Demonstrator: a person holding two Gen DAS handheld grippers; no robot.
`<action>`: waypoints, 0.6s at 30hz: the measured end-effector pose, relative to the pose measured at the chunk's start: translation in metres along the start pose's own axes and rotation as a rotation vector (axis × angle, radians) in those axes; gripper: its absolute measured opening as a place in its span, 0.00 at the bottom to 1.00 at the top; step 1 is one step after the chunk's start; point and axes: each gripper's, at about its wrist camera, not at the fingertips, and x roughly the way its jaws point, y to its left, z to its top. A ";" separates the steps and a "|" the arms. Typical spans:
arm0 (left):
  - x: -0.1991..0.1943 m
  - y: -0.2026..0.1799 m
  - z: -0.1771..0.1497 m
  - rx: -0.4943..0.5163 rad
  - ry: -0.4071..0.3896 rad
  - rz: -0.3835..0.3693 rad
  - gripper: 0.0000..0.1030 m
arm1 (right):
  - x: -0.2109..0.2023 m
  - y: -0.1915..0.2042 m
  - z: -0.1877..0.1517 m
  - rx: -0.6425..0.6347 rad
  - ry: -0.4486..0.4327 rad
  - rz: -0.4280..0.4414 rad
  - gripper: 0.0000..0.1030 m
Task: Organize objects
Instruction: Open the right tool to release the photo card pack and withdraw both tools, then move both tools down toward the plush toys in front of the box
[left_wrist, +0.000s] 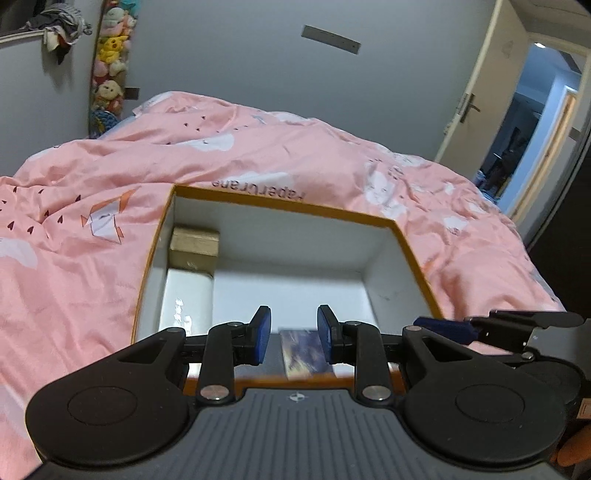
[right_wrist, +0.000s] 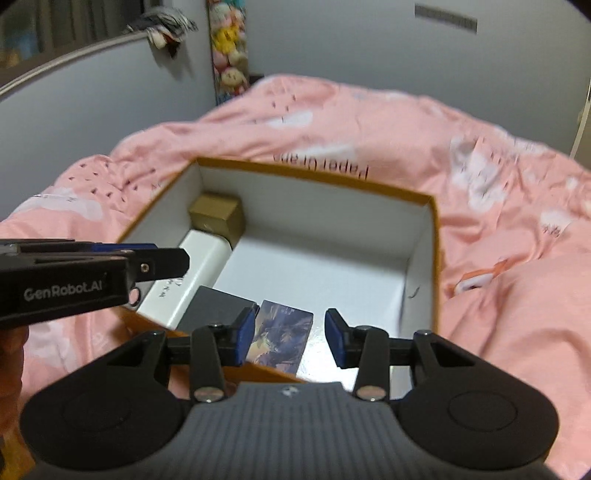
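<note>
Right now my right gripper (right_wrist: 290, 341) has its jaws spread, with nothing pinched; the blue pads stand apart above the near end of the box, and a card with a dark purple picture (right_wrist: 281, 338) lies on the box floor below the gap, closer to the left pad. My left gripper (left_wrist: 294, 334) also has its jaws parted and empty, hanging over the same near edge, with that card (left_wrist: 303, 352) showing in the gap beneath. From the right wrist view the left gripper juts in from the left side, its fingers (right_wrist: 162, 264) seen side-on over the box's left wall.

Moving outward, the orange-rimmed box (right_wrist: 434, 236) sits open on the bed, white inside. A flat black item (right_wrist: 212, 308) lies just left of the card, touching or nearly touching it. Beyond that, a long white box (right_wrist: 201, 258) runs along the left wall, and a small gold-brown box (right_wrist: 218, 216) fills the far left corner, touching the white one's far end. The rest of the box floor is bare.

A rumpled pink duvet (left_wrist: 258, 147) surrounds the box. Behind it, a strip of plush toys (left_wrist: 110, 62) hangs on the grey wall, and a door (left_wrist: 484, 92) stands open at right.
</note>
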 end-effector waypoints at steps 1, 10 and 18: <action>-0.005 -0.001 -0.003 -0.006 0.014 -0.007 0.31 | -0.008 0.000 -0.004 -0.003 -0.002 -0.002 0.44; -0.032 -0.004 -0.036 -0.049 0.152 -0.057 0.31 | -0.055 0.001 -0.053 0.025 0.083 0.001 0.43; -0.047 -0.023 -0.061 0.003 0.289 -0.065 0.32 | -0.089 0.000 -0.100 0.087 0.156 0.039 0.38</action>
